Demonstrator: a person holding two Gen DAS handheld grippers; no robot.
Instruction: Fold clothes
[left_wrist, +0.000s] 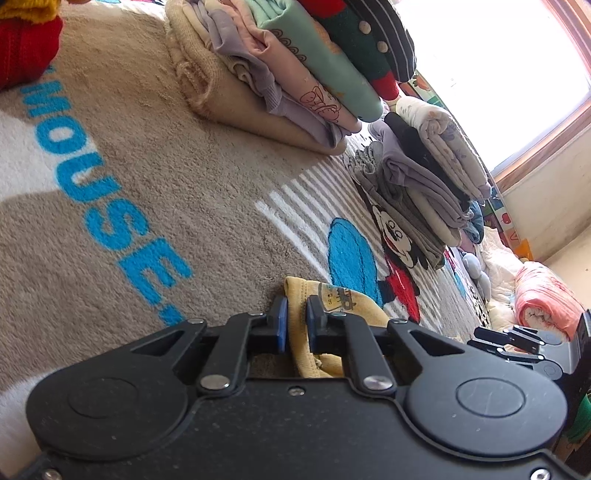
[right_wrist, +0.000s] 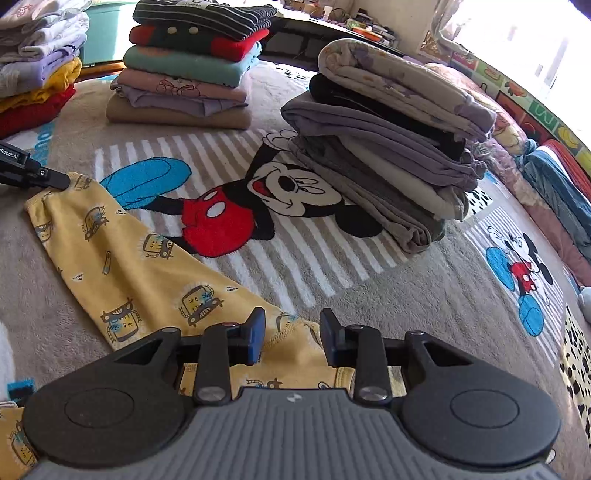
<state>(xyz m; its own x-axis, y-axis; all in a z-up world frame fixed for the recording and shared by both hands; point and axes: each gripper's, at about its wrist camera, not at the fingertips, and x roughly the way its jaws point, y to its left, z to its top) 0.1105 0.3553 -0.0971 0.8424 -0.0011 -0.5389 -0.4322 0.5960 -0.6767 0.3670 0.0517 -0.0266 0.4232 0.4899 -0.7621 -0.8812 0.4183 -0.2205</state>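
A yellow garment (right_wrist: 125, 266) printed with small cars lies stretched flat on the Mickey Mouse rug (right_wrist: 314, 266). My left gripper (left_wrist: 296, 317) has its jaws close on the garment's far hem (left_wrist: 332, 299), with cloth between the pads. It also shows in the right wrist view (right_wrist: 55, 181) at the garment's far corner. My right gripper (right_wrist: 291, 332) is open, its jaws straddling the near end of the garment without pinching it. The right gripper shows at the right edge of the left wrist view (left_wrist: 517, 343).
Folded piles stand on the rug: a tall colourful stack (right_wrist: 188, 70), a grey and lilac stack (right_wrist: 388, 147), and a red, yellow and lilac stack (right_wrist: 33, 81) at far left. Bedding and cushions (right_wrist: 546, 177) line the right side under a bright window.
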